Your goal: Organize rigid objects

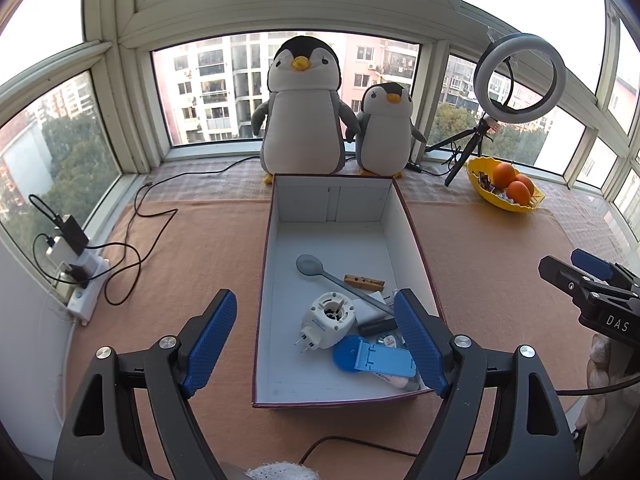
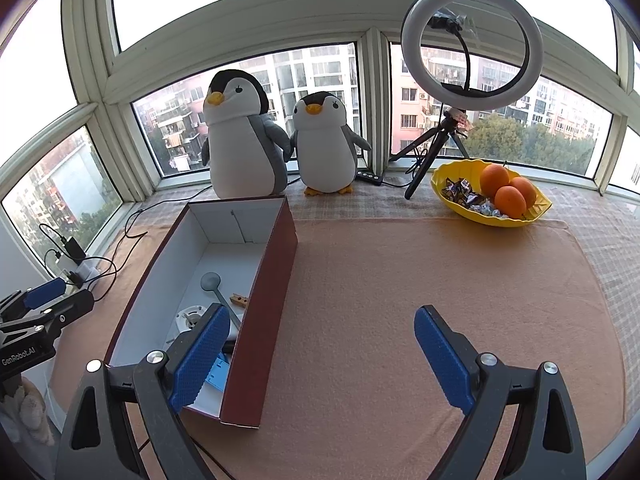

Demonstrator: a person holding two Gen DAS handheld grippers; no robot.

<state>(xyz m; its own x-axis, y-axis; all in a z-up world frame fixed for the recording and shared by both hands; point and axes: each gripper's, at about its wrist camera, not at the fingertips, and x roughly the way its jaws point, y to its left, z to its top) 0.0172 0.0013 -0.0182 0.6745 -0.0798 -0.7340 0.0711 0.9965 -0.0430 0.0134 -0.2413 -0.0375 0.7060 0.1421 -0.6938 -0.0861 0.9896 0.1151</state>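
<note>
A maroon box with a white inside (image 1: 280, 264) stands on the peach cloth; it also shows in the right wrist view (image 2: 276, 280). In it lie a grey spoon (image 1: 316, 270), a wooden clothespin (image 1: 364, 281), a white plug adapter (image 1: 326, 320), a blue phone stand (image 1: 372, 358) and other small items. My left gripper (image 1: 320, 340) is open and empty, above the box's near end. My right gripper (image 2: 320, 360) is open and empty, over the cloth to the right of the box; it shows at the right edge of the left wrist view (image 1: 576, 276).
Two plush penguins (image 1: 304, 108) stand behind the box at the window. A ring light on a tripod (image 2: 472, 44) and a yellow bowl with oranges and candies (image 2: 492, 196) are at the back right. A power strip with cables (image 1: 80, 280) lies at the left.
</note>
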